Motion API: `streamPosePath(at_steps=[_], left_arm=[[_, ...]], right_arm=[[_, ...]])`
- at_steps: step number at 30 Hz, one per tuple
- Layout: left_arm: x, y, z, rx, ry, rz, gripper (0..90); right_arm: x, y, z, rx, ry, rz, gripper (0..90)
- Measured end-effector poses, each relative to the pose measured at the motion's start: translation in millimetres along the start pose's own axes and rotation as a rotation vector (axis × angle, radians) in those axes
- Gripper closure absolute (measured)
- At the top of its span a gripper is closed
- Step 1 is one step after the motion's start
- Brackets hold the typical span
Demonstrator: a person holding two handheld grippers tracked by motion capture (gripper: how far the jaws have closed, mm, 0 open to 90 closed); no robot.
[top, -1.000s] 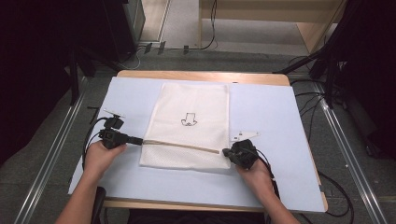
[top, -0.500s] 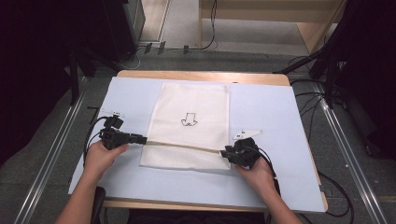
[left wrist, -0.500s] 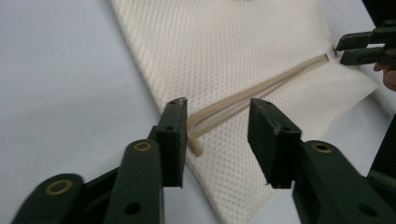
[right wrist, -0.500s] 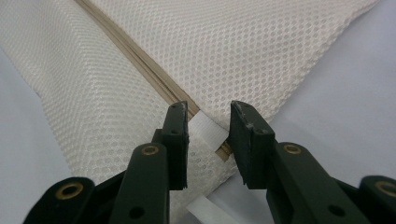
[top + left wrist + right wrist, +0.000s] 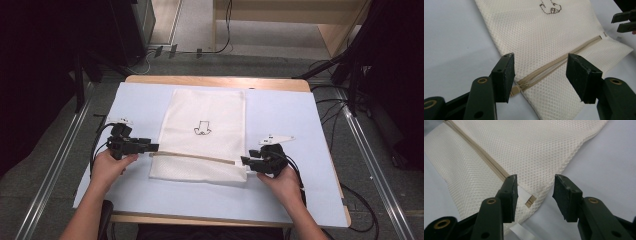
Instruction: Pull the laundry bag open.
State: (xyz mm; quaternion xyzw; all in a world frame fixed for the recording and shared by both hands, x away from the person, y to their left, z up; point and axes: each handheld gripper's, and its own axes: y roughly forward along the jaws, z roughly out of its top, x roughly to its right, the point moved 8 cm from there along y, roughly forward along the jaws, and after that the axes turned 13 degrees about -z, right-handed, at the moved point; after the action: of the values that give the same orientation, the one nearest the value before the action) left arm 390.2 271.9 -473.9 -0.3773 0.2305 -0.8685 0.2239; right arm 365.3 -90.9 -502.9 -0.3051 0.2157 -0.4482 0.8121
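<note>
Cream mesh zip bag (image 5: 202, 137) lies flat on desk (image 5: 295, 120); L tool (image 5: 150, 147) & R tool (image 5: 246, 161) jaws just opened, both released — zip ends let go, step prob. done.

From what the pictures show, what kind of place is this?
Probably a lab or workshop set up for recording. A small table under a pale blue cover holds one mesh laundry bag; cables run across the grey floor, metal rails flank it.
</note>
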Motion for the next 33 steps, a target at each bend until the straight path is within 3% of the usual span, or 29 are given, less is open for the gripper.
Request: streamPosePath(at_steps=[13,23,33], left_arm=[[-5.3,-7.0,2.2,0.029,0.002,0.023,39.4],[-10.8,-11.9,3.1,0.041,0.006,0.045,38.5],[-19.0,-16.4,2.6,0.05,-0.007,0.067,38.0]], right_arm=[[24.0,-9.6,1.0,0.056,0.013,-0.029,51.0],[48.6,-16.1,-1.2,0.078,0.051,-0.068,50.1],[62.7,-17.4,-3.7,0.088,0.063,-0.094,49.5]])
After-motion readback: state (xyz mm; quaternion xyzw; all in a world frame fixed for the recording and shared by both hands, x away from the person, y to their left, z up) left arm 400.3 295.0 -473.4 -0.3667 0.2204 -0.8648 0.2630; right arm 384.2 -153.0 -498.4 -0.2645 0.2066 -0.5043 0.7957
